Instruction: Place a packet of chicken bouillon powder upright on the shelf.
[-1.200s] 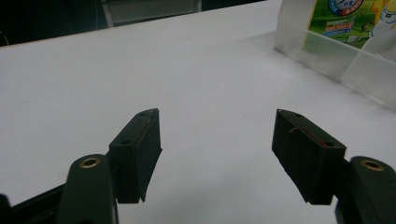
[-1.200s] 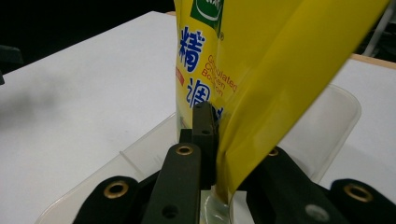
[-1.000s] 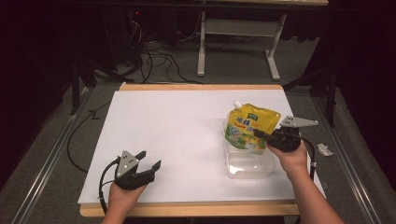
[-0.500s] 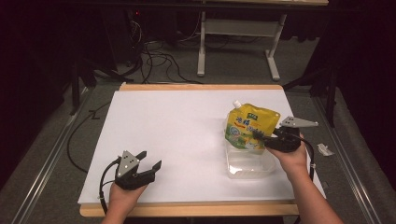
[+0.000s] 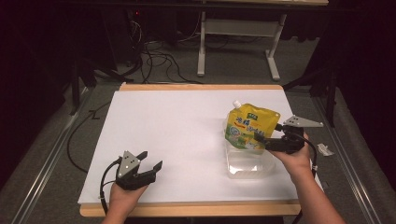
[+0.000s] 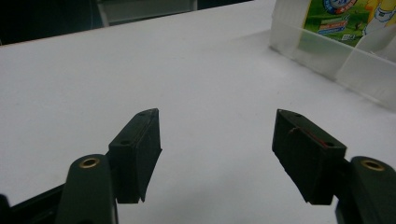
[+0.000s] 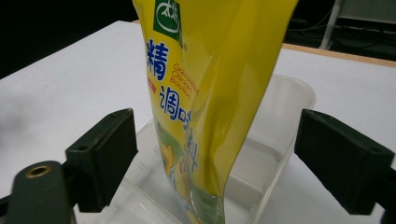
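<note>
- Where the white table top nears its right edge, a yellow spouted pouch [image 5: 250, 128] stands upright with its lower end down inside a clear plastic tub [image 5: 247, 165]; its white cap points up and toward the far left corner.
- Seen from the right gripper view, the pouch [image 7: 210, 93] carries a green logo, blue characters and smaller red print, and its bottom dips into the tub [image 7: 285, 121], whose rounded far rim shows behind it.
- On either side of the pouch the right gripper [image 7: 224, 163] has its jaws spread wide, one on each flank and both clear of the pouch, so it is released and grasps nothing.
- From the high view, that right gripper [image 5: 262, 140] is held by the person's right hand [image 5: 292, 158] just right of the pouch, at the tub's right side, with its grey plate sticking out to the right.
- Well apart, near the table's front left, the left gripper [image 5: 152, 161] sits low over the white sheet in the person's left hand [image 5: 123, 198], a black cable looping behind it.
- Its own view shows the left gripper [image 6: 217, 149] with jaws parted, nothing between them but bare white table [image 6: 140, 70]; the tub and pouch sit at the upper right corner.
- Beyond the table, cables [image 5: 154, 56] lie on the dark floor beside a pale desk frame [image 5: 238, 42].
</note>
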A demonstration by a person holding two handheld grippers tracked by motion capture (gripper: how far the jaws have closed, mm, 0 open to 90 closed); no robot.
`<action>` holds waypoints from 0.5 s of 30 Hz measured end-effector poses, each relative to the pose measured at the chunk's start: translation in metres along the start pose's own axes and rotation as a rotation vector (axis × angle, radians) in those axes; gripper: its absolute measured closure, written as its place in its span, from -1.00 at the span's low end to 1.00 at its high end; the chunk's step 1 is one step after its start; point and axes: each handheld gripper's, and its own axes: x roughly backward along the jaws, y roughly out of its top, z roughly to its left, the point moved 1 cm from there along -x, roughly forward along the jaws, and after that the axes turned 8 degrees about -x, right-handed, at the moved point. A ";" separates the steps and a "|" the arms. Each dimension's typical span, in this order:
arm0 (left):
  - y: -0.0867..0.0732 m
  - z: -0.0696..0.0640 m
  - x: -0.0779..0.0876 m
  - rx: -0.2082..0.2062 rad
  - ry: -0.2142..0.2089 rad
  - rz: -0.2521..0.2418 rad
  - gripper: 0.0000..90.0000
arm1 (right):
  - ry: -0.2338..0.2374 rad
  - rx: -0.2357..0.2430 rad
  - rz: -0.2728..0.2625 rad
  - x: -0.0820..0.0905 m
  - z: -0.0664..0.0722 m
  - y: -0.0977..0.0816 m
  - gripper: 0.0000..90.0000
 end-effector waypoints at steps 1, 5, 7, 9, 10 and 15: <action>0.000 0.000 0.000 0.000 0.000 0.000 -0.27 | 0.000 0.000 0.000 0.000 0.000 0.000 -0.74; 0.000 0.000 0.000 -0.004 -0.003 0.001 -0.27 | -0.015 0.006 -0.007 0.010 0.003 -0.003 -0.77; 0.000 -0.001 0.000 -0.002 -0.004 -0.002 -0.27 | -0.025 0.001 -0.014 0.017 0.006 -0.005 -0.79; 0.001 -0.002 0.000 -0.001 -0.008 -0.002 -0.27 | -0.037 0.011 -0.027 0.030 0.012 -0.009 -0.82; 0.001 -0.002 0.000 -0.002 -0.011 -0.001 -0.27 | -0.037 0.011 -0.027 0.030 0.012 -0.009 -0.82; 0.003 -0.006 0.000 -0.009 -0.026 -0.007 -0.28 | -0.052 0.048 -0.055 0.053 0.034 -0.015 -0.85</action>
